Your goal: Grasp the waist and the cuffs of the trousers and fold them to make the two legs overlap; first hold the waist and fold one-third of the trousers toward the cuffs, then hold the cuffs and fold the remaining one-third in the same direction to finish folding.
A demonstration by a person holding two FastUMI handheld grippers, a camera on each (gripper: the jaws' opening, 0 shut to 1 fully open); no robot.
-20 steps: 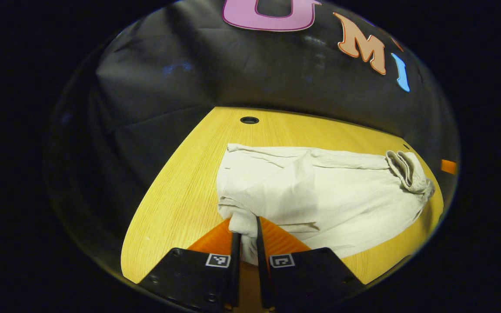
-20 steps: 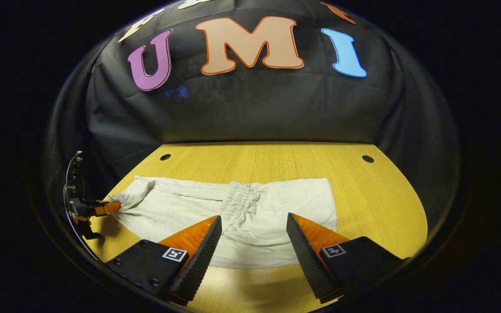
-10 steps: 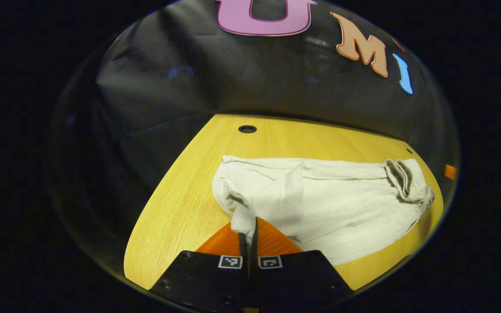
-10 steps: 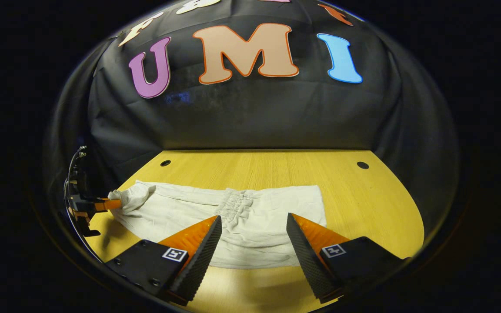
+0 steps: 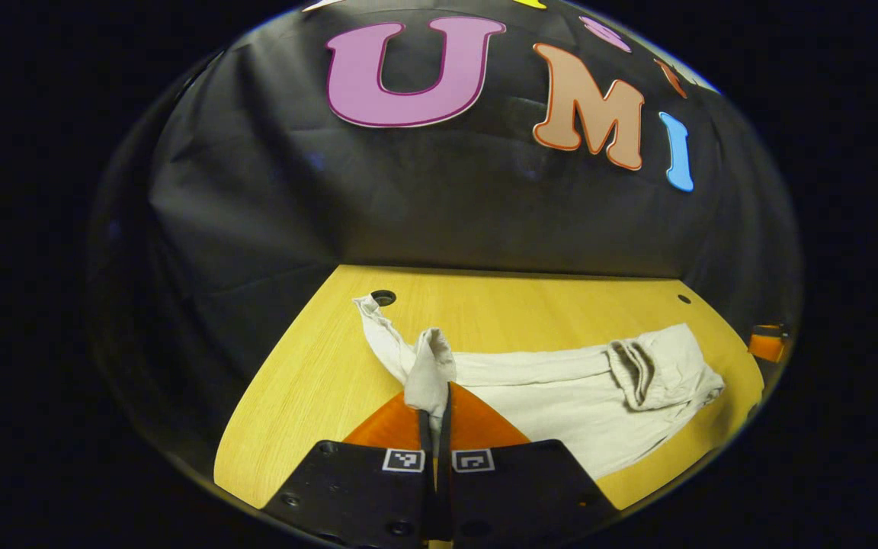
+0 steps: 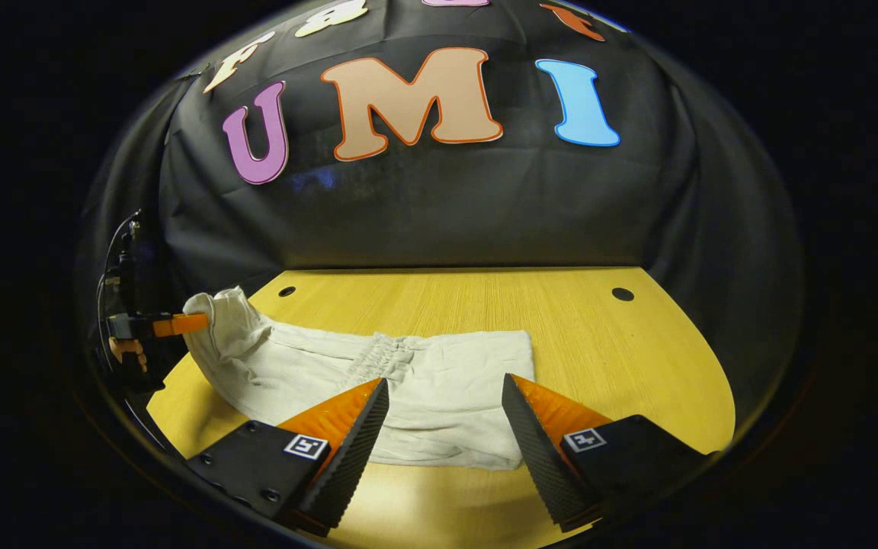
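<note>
Folding the last third is the step in hand: the waist end already lies doubled over the middle of the trousers (image 6: 439,381), with the gathered waistband (image 6: 387,357) on top. The trousers rest on the wooden table (image 6: 622,358), stretched from the right gripper's side to the far left edge.

The left gripper (image 5: 434,415) is clamped, both fingers pressing a bunch of cuff fabric (image 5: 428,374); in the right gripper view that gripper (image 6: 155,326) holds the cuffs raised off the table. The right gripper (image 6: 443,415) stands with its jaws wide apart above the near edge of the folded waist section, holding nothing.

Procedure, as judged from this state:
1. Carry the cuffs across toward the waistband in a low arc, so the raised cloth lays down flat rather than dropping in a heap.
2. Keep the grip firm until the cuffs lie over the folded section; only one bunched corner is held, so the free cuff may trail and skew the fold.
3. Use the free right gripper to steady the folded stack if it slides.

No containers are present; the only openings visible are small round holes (image 6: 622,293) in the table.
</note>
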